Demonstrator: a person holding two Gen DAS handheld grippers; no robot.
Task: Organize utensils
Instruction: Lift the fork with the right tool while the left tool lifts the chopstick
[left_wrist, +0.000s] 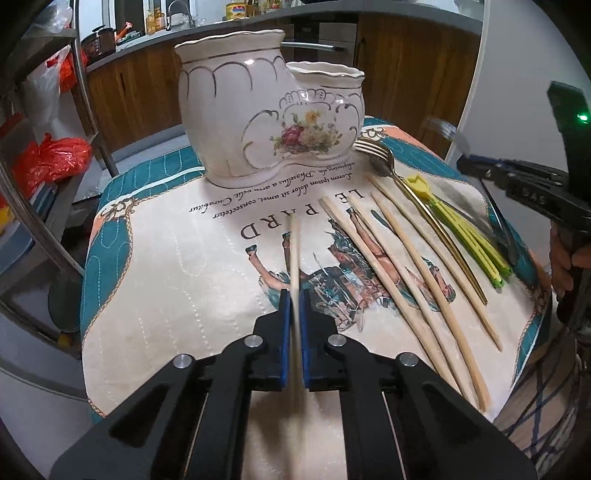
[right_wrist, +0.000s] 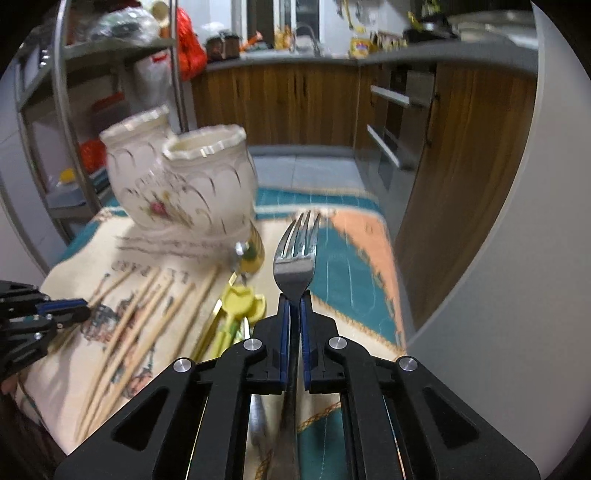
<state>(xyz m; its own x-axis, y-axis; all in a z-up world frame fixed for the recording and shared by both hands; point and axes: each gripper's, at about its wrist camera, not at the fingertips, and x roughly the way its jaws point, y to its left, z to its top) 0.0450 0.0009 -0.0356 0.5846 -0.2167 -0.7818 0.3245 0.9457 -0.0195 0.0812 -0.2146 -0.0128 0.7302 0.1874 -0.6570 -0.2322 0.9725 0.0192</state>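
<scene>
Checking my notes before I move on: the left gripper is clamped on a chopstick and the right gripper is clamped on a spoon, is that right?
Not quite. The right gripper is clamped on a fork, not a spoon; its tines show plainly in the right wrist view. The left gripper is indeed clamped on a chopstick.

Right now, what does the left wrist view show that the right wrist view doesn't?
Only the left wrist view: the left tool shut on a chopstick, and a second fork beside the holder.

Only the right wrist view: the right tool shut on a fork, tines forward.

Both: the two-compartment ceramic holder, the loose chopsticks on the printed cloth, and the yellow-green utensil.
</scene>
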